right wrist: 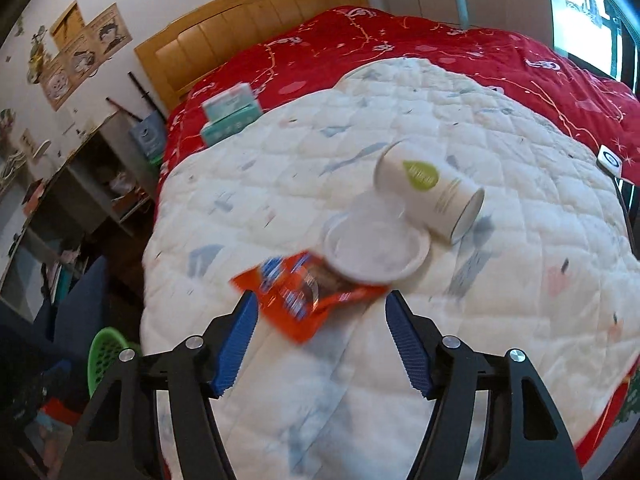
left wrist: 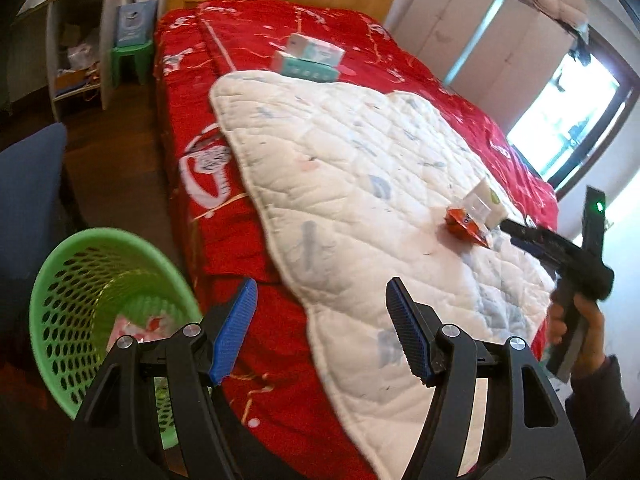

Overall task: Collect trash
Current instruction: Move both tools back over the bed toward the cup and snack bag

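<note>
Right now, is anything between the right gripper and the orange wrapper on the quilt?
Nothing visible. The right gripper is open just short of the orange wrapper, with only bare white quilt between. A clear plastic lid overlaps the wrapper's far end; a tipped paper cup lies beyond.

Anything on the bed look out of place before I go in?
Yes: a white paper cup lies tipped on its side on the white quilt, beside a clear plastic lid and an orange snack wrapper. Nothing looks spilled.

Both wrist views look down across the bed point(left wrist: 280, 208); both share the white quilt point(right wrist: 400, 128).
</note>
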Demonstrator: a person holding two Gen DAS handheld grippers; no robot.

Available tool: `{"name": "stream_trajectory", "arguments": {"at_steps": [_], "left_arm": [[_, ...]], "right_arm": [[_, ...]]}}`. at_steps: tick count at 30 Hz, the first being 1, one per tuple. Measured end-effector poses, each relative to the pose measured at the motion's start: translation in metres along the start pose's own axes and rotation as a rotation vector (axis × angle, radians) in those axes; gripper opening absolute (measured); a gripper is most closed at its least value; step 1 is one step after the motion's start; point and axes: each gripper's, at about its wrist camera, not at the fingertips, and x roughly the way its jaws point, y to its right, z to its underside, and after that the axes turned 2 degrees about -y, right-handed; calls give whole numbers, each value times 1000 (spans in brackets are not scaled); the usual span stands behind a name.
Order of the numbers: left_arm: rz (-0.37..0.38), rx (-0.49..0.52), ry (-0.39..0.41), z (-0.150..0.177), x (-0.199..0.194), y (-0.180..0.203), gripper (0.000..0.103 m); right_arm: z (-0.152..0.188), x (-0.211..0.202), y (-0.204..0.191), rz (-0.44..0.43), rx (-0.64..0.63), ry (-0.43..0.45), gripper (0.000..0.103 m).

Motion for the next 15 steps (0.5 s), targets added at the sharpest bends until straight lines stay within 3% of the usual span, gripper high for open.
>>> {"name": "stream_trajectory", "arguments": {"at_steps": [15], "left_arm": [[50, 61, -48, -29, 43, 43, 66]], "right_arm": [[-43, 63, 27, 41, 52, -46, 59]]}}
